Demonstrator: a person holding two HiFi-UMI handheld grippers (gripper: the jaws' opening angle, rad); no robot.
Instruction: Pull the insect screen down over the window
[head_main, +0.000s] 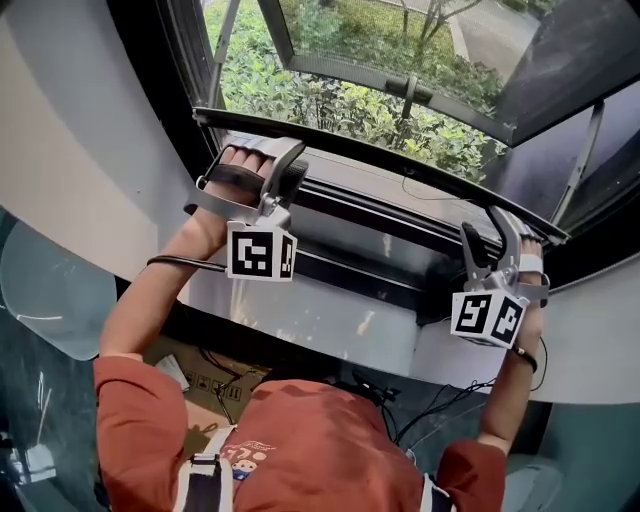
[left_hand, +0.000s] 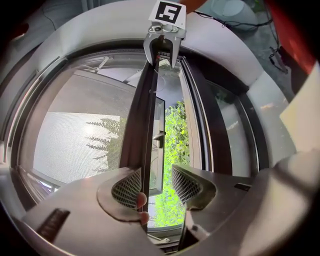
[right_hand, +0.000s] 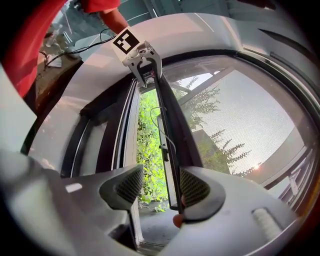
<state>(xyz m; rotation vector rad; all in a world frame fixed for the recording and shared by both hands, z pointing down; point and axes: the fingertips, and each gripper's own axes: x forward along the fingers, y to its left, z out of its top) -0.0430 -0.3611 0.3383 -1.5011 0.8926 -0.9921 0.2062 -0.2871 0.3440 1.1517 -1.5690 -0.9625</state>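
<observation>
The insect screen's dark bottom bar (head_main: 400, 170) runs across the window from upper left to lower right. My left gripper (head_main: 285, 172) sits at its left end and my right gripper (head_main: 488, 232) at its right end. In the left gripper view the bar (left_hand: 147, 125) passes between my left gripper's (left_hand: 156, 186) jaws, lying against the left pad (left_hand: 125, 187) with a gap to the other. In the right gripper view the bar (right_hand: 167, 125) lies against the right pad (right_hand: 196, 189) of my right gripper (right_hand: 161, 186), clear of the left pad. The grey mesh (left_hand: 75, 140) hangs above the bar.
Outside stands an open window sash with a handle (head_main: 410, 90) over green bushes (head_main: 330, 100). A dark window frame and a white sill (head_main: 330, 330) lie below the bar. A cardboard box (head_main: 200, 380) and cables sit under the sill, near the person's red shirt.
</observation>
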